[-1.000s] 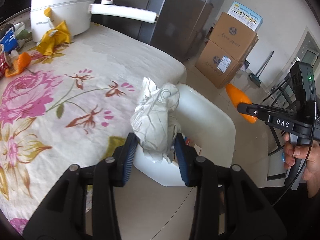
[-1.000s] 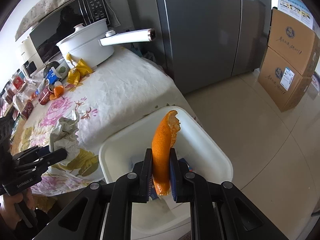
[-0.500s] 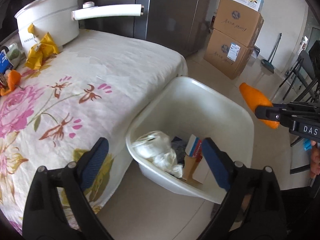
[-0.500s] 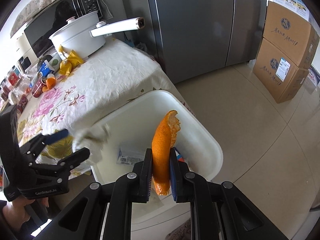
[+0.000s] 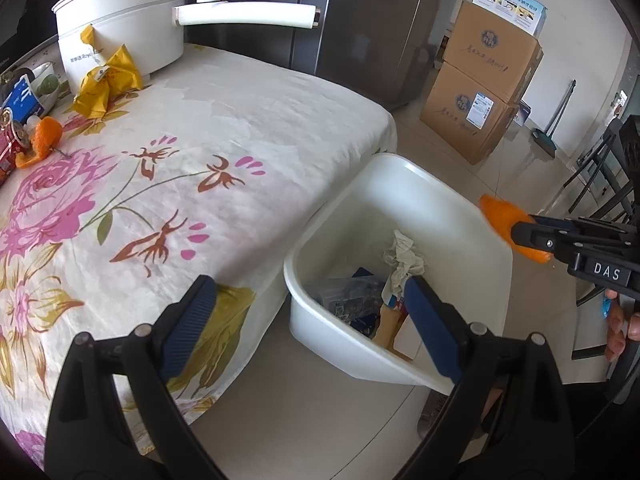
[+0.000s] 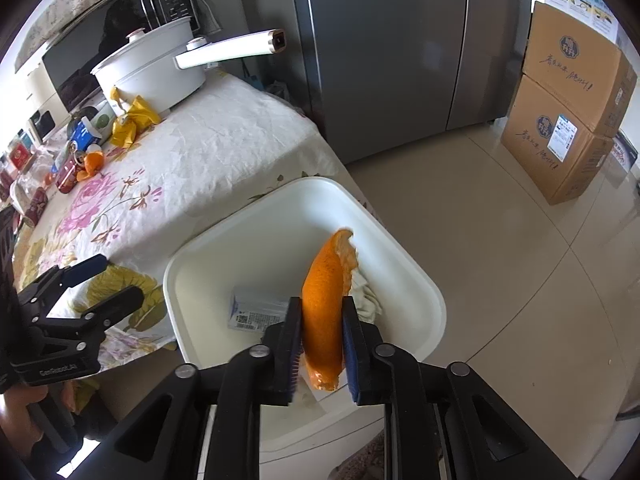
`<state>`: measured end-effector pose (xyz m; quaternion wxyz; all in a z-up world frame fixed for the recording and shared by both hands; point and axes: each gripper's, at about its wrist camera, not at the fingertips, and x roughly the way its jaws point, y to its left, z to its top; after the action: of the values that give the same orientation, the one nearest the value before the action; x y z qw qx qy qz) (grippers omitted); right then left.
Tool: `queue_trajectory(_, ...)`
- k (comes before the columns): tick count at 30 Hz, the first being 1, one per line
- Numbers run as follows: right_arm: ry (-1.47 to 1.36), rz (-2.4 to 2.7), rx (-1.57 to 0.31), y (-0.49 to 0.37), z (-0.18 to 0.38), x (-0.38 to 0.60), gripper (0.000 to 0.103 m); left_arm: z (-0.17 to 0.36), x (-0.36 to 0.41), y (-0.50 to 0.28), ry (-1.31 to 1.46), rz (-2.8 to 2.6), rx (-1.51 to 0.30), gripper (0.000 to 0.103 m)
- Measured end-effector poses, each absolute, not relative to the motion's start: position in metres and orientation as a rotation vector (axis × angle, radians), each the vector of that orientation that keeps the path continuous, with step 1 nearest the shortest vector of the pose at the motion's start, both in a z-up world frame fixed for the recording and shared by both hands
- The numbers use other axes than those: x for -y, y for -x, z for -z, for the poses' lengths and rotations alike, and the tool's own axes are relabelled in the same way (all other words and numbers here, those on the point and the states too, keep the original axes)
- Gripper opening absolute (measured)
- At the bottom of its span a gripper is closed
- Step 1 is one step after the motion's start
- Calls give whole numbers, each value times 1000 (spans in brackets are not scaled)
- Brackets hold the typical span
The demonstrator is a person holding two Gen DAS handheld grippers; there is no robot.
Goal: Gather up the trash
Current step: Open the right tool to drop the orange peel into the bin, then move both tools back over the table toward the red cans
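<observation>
Orange peel [image 6: 325, 312] is gripped upright by the right tongs [image 6: 322, 354], held above the white bin [image 6: 404, 264]. Left tongs [image 5: 308, 326] are spread wide with nothing between them, at the table [image 5: 248, 120] edge beside the bin. Crumpled paper [image 5: 404, 258] and wrappers are seen inside.

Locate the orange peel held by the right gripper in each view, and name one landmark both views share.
Left wrist view: orange peel at the right edge, pinched in the right gripper, beside the bin's far rim.
Right wrist view: orange peel at lower centre, upright in the right gripper, over the bin.
Shared landmark: white bin beside the table.
</observation>
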<state>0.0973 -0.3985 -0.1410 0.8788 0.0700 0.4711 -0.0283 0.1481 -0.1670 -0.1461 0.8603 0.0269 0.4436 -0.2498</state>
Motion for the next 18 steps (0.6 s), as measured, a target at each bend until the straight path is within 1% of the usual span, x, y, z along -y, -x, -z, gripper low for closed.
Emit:
queue_trajectory(1, -161, 73, -981, -97, 141, 401, 73, 146, 166, -148, -50, 527, -936, 95)
queue_trajectory(2, -169, 88, -962, -95, 139, 401, 85, 146, 165, -148, -45, 527, -938, 95)
queue_trajectory(18, -178, 87, -943, -96, 128, 400, 85, 134, 150, -150, -13, 511, -930, 95)
